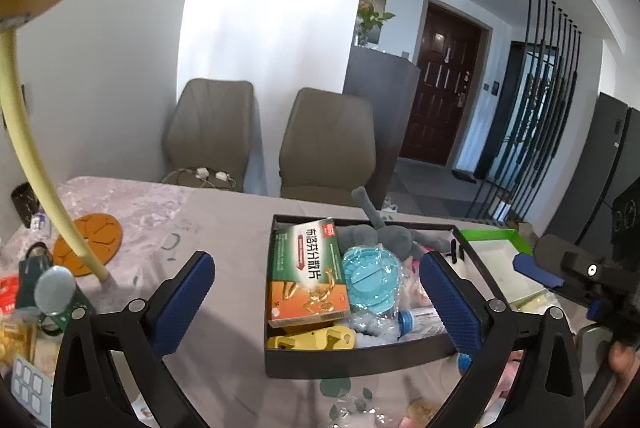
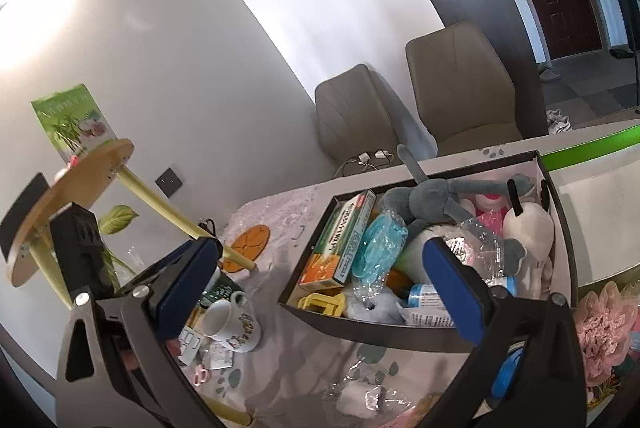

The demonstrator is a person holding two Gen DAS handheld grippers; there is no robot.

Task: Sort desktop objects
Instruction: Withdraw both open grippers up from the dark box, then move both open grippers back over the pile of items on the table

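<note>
On the far left of the counter [image 2: 296, 348] lies the unsorted clutter: a white mug [image 2: 232, 320] on its side with small packets around it, and an orange coaster [image 2: 250, 242] farther back. The left gripper [image 1: 316, 300] hangs with its jaws wide apart and nothing between them, facing the dark tray [image 1: 360, 360] straight ahead. That tray already holds a medicine box [image 1: 308, 268], a blue lid [image 1: 370, 278] and a grey plush toy [image 1: 384, 236]. The right gripper [image 2: 320, 288] is likewise spread open and empty. The mug lies below and left of it, just beside its left finger, long axis running roughly left to right, so I judge the right hand nearer, needing a short drop leftward.
</note>
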